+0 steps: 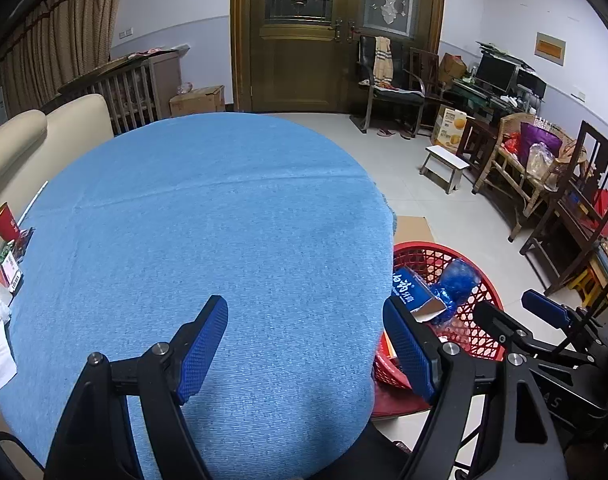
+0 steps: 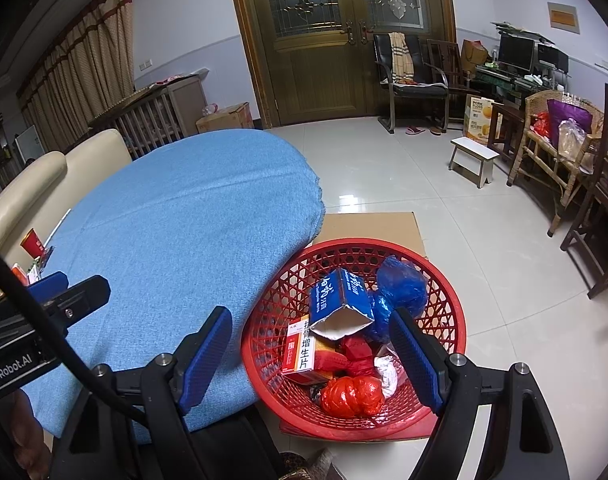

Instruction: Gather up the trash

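Trash already fills much of the red plastic lattice basket (image 2: 356, 320) on the floor beside our table: we see a blue cardboard carton (image 2: 340, 304), a crumpled blue plastic bag (image 2: 402, 286), a white-and-orange medicine box (image 2: 302, 350), a knotted red plastic bag (image 2: 352, 394) and some white paper. We judge the collecting nearly done. Our left gripper (image 1: 304, 352) hangs over the table's blue woven cloth (image 1: 208, 216) with its fingers spread apart and empty; our right gripper (image 2: 312, 364) hovers above the basket, likewise spread and holding nothing. What may remain sits at the cloth's far left edge: a red paper cup (image 1: 6, 222), small boxes and white sheets, though we cannot tell whether they count as trash. Around us lie pale glossy floor tiles, a flat cardboard sheet (image 2: 368, 226) under the basket, a wooden double door (image 2: 336, 36), a cream sofa and cluttered chairs.
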The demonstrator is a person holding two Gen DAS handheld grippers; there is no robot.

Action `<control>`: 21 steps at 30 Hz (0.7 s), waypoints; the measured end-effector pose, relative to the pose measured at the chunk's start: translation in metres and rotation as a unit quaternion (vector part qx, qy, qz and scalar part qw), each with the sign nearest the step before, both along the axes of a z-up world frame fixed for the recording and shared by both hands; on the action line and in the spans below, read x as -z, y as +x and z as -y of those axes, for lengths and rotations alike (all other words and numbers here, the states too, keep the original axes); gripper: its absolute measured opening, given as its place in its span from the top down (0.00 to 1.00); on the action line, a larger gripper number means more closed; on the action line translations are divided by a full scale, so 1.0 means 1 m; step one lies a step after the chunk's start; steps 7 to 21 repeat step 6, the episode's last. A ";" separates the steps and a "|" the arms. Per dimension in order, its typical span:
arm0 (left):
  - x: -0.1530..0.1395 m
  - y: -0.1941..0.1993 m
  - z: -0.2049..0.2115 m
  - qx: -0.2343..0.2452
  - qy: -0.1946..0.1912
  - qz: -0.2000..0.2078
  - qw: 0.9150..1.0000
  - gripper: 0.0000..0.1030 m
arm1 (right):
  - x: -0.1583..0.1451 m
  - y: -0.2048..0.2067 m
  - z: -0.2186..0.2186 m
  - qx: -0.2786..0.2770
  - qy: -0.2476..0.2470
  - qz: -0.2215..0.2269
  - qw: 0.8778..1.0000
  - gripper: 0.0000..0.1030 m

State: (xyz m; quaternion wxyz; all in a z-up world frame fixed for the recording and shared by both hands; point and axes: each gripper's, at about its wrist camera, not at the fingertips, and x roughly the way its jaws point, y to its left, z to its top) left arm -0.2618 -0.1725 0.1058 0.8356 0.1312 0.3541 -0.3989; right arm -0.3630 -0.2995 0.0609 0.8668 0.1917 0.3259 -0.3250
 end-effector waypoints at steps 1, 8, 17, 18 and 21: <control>0.000 -0.001 0.000 0.001 0.000 0.001 1.000 0.22 | 0.000 0.000 0.000 0.000 0.000 0.000 1.000 0.19; 0.000 -0.004 0.000 0.002 0.001 0.005 1.000 0.22 | 0.001 0.000 0.000 0.001 0.000 0.000 1.000 0.19; 0.000 -0.004 0.000 0.002 0.001 0.005 1.000 0.22 | 0.001 0.000 0.000 0.001 0.000 0.000 1.000 0.19; 0.000 -0.004 0.000 0.002 0.001 0.005 1.000 0.22 | 0.001 0.000 0.000 0.001 0.000 0.000 1.000 0.19; 0.000 -0.004 0.000 0.002 0.001 0.005 1.000 0.22 | 0.001 0.000 0.000 0.001 0.000 0.000 1.000 0.19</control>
